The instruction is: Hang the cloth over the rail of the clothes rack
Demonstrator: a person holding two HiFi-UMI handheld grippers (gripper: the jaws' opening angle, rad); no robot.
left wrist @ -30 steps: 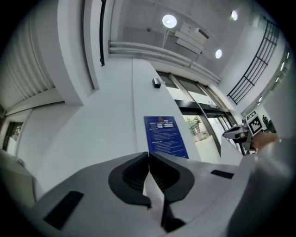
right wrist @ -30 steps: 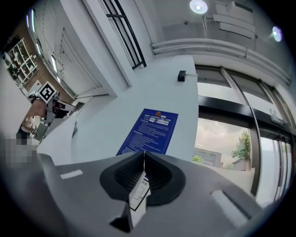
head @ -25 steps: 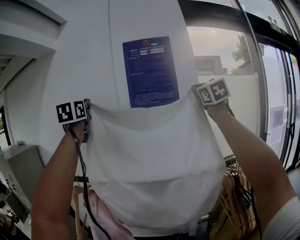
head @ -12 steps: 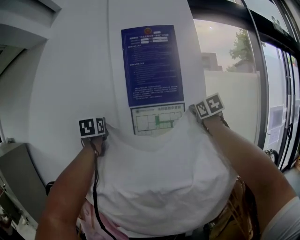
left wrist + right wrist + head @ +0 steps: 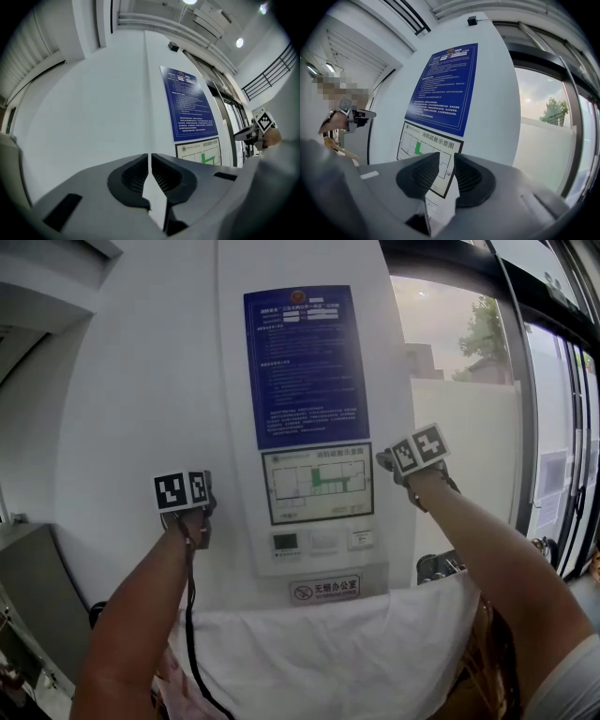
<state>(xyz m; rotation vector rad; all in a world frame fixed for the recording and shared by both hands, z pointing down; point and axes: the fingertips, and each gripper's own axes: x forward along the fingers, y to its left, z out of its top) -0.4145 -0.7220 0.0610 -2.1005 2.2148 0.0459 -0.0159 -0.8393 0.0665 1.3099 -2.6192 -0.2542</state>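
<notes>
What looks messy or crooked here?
Nothing is broken or spilled. The cloth hangs low in front of the wall, and its top edge is a bit crooked, higher at the right than at the left. The rail under it cannot be seen.

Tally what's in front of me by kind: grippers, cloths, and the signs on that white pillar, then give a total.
Grippers: 2 (left gripper, right gripper)
Cloths: 1 (white cloth)
Signs: 3 (blue notice, floor plan, no-smoking plate)
Total: 6
</notes>
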